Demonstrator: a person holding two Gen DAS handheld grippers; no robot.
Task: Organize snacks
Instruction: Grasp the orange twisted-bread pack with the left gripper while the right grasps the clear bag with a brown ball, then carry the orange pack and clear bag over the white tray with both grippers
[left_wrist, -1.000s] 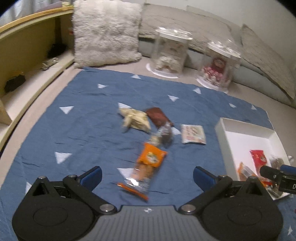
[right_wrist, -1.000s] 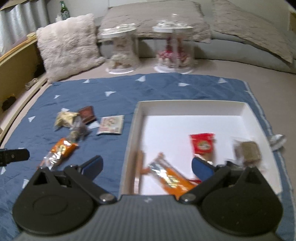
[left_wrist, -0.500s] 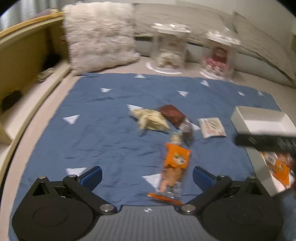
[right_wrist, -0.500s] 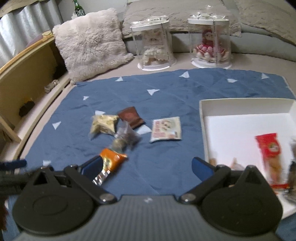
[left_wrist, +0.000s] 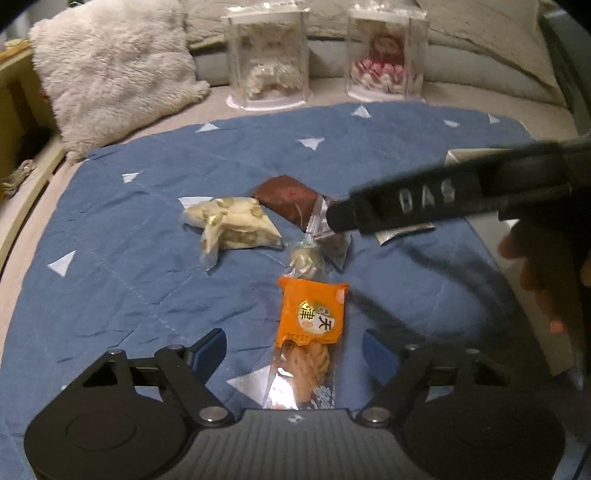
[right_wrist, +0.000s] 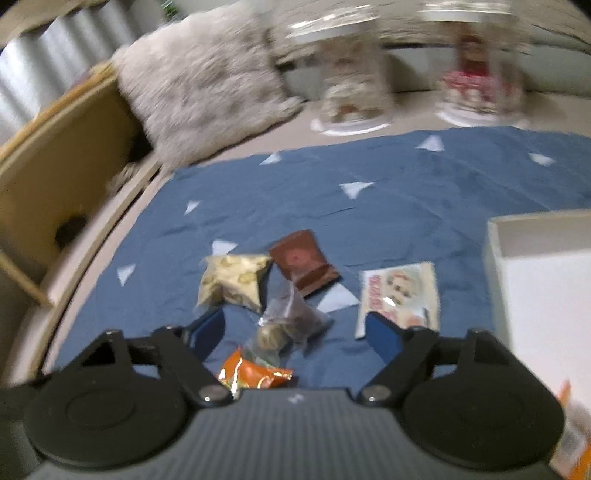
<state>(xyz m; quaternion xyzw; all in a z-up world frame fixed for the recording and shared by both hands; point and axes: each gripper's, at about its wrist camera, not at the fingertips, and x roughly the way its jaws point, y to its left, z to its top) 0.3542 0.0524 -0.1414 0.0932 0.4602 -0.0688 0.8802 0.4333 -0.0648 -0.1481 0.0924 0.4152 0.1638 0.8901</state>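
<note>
Left wrist view, from left to right: a fluffy cushion (left_wrist: 110, 70), two clear doll cases (left_wrist: 269, 59) at the back, five snacks on the blue cloth (left_wrist: 110, 258), and the right gripper's black body crossing in from the right edge. The left gripper (left_wrist: 295, 349) straddles the orange pack (left_wrist: 312, 321), jaws closing with the pack between them, pads not yet pressing. Nearby lie a pale nougat bag (left_wrist: 236, 223), a brown bar (left_wrist: 288, 197), a clear pouch (left_wrist: 314, 251) and a flat picture packet, mostly hidden here. In the right wrist view the right gripper (right_wrist: 295, 332) is closing around the clear pouch (right_wrist: 291, 321), also without contact, with the picture packet (right_wrist: 400, 295) just beside its right finger and the white box (right_wrist: 517, 236) at the right edge. The step looks like a double pick-up. Next each pair of jaws should clamp one wrapper, lift, and carry it to the box.
</note>
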